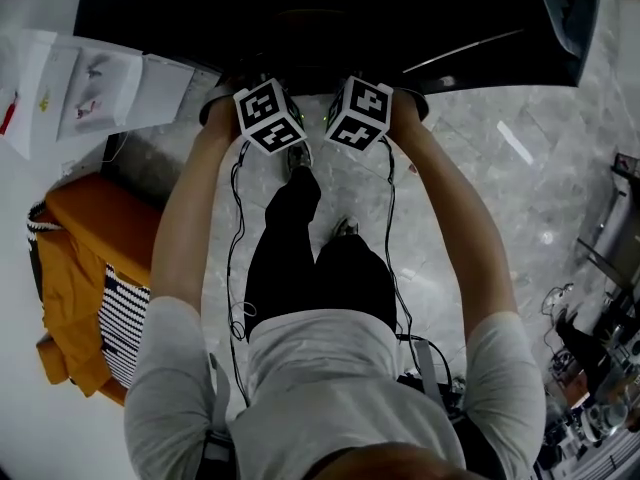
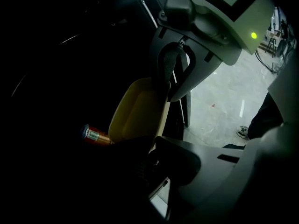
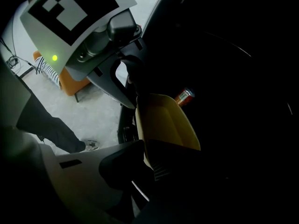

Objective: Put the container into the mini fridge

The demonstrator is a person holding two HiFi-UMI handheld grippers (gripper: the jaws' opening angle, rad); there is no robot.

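A yellow container [image 2: 135,111] is held on edge between both grippers, inside the dark opening of the black mini fridge [image 1: 300,8]. My left gripper [image 2: 152,148] is shut on one rim of it. My right gripper [image 3: 147,155] is shut on the opposite rim of the container [image 3: 163,122]. From the left gripper view, the right gripper's fingers [image 2: 170,73] clamp the far rim. In the head view only the two marker cubes show, left [image 1: 268,116] and right [image 1: 358,113], side by side at the fridge's mouth; the jaws and the container are hidden there.
An orange drink can [image 2: 96,135] lies inside the fridge just beyond the container. The fridge's black door [image 1: 560,18] stands open to the right. An orange chair with a striped cloth [image 1: 90,218] is at the left. Clutter [image 1: 600,388] stands at the lower right on the marble floor.
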